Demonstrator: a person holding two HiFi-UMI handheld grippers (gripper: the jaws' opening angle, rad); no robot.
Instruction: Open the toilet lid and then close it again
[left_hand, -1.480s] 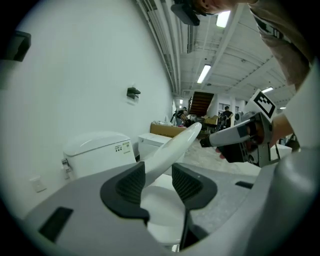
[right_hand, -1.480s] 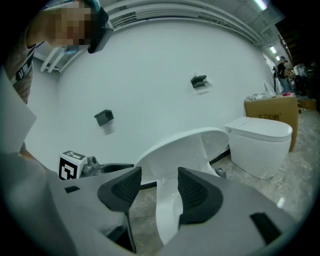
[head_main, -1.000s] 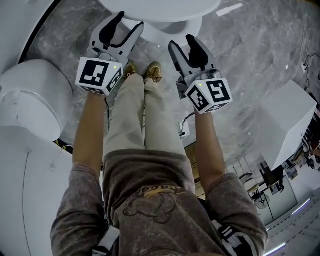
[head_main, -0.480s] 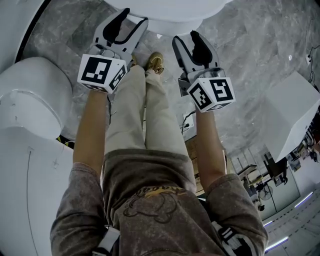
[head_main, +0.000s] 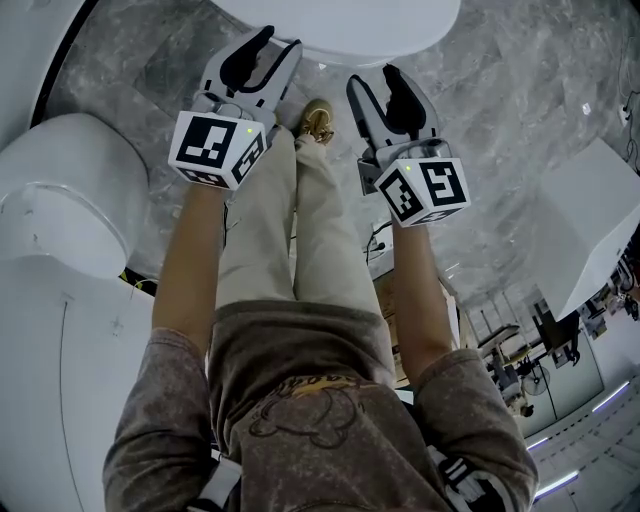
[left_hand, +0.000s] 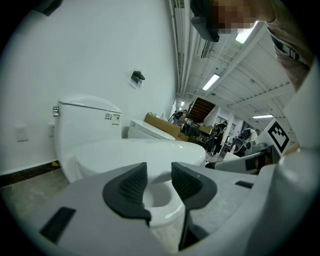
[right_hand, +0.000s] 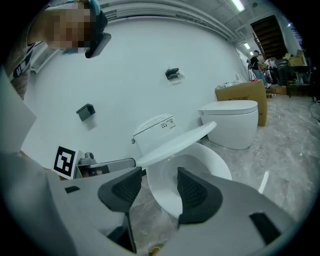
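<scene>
The white toilet has its lid (head_main: 340, 22) down over the bowl, at the top of the head view. My left gripper (head_main: 272, 50) is just short of the lid's front edge. Its jaws have just been closing, a gap still stands between them, and nothing is held. In the left gripper view the lid (left_hand: 135, 152) and the bowl's front show beyond the left gripper (left_hand: 159, 182). My right gripper (head_main: 378, 85) hovers open a little nearer to me. In the right gripper view the right gripper (right_hand: 157, 187) frames the bowl (right_hand: 200, 165) under the lid (right_hand: 177, 141).
The person's legs and shoes (head_main: 318, 120) stand on the grey marble floor before the toilet. Rounded white fixtures (head_main: 60, 200) lie to the left and a white box (head_main: 600, 220) to the right. Another toilet (right_hand: 235, 122) and a cardboard box (right_hand: 245, 95) stand further off.
Both grippers have sunk and come closer to the toilet's front. The left gripper's jaws stand narrower than before.
</scene>
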